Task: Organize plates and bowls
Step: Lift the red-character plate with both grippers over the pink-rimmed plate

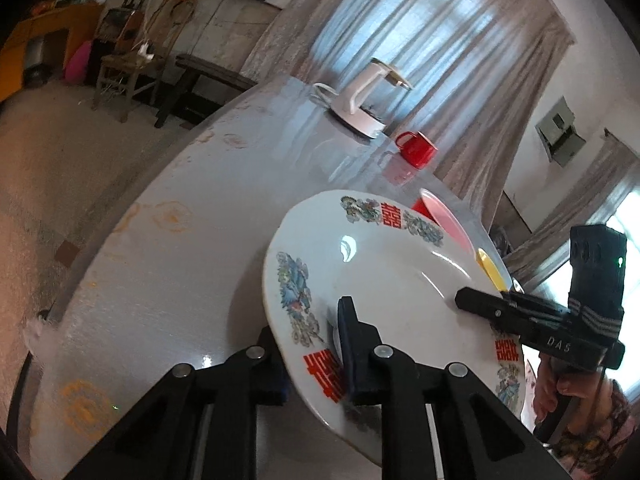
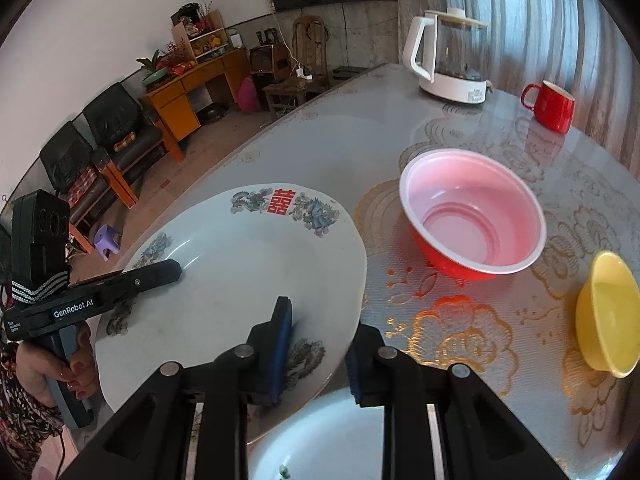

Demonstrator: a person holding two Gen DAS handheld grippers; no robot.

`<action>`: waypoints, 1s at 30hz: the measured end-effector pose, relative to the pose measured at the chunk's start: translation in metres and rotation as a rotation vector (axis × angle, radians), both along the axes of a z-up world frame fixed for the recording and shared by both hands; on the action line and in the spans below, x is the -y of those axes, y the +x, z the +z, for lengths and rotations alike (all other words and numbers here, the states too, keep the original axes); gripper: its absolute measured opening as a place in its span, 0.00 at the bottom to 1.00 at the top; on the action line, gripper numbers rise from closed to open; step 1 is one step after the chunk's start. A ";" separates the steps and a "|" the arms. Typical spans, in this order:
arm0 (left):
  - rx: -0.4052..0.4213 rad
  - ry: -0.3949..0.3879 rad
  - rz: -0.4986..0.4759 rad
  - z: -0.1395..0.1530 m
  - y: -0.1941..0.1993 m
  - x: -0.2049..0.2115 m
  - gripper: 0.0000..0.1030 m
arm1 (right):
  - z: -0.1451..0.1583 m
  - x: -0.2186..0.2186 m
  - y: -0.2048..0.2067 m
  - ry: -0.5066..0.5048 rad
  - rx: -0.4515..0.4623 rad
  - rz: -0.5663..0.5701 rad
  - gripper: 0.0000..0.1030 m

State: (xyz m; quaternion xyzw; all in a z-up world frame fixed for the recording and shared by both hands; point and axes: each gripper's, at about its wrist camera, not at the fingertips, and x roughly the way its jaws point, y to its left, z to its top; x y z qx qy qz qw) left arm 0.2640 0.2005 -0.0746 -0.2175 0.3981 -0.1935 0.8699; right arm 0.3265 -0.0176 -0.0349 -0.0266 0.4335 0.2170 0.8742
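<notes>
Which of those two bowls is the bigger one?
The red bowl, pink inside with a white rim, is clearly bigger; the yellow bowl beside it is smaller.

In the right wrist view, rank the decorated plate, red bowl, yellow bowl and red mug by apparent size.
1. decorated plate, though nearest the camera
2. red bowl
3. yellow bowl, partly cut off at the frame edge
4. red mug, farthest, so unsure against the yellow bowl

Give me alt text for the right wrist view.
Both grippers, right and left, clamp opposite rims of a white decorated plate, tilted above a second plate. Beyond it on the table stand a red bowl, yellow bowl, red mug and kettle.
</notes>
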 end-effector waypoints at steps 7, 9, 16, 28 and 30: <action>0.026 -0.017 -0.029 0.012 -0.019 0.021 0.19 | 0.012 0.022 -0.022 -0.002 0.031 -0.002 0.23; 0.036 -0.018 -0.041 0.019 -0.026 0.028 0.19 | 0.016 0.030 -0.031 0.005 0.041 -0.004 0.23; 0.094 -0.010 -0.117 0.044 -0.054 0.067 0.19 | 0.035 0.071 -0.074 0.033 0.093 -0.023 0.23; 0.134 -0.012 -0.299 0.061 -0.100 0.176 0.19 | 0.052 0.175 -0.173 0.078 0.141 -0.170 0.23; 0.118 -0.003 -0.328 0.059 -0.108 0.196 0.19 | 0.047 0.192 -0.187 0.083 0.129 -0.200 0.23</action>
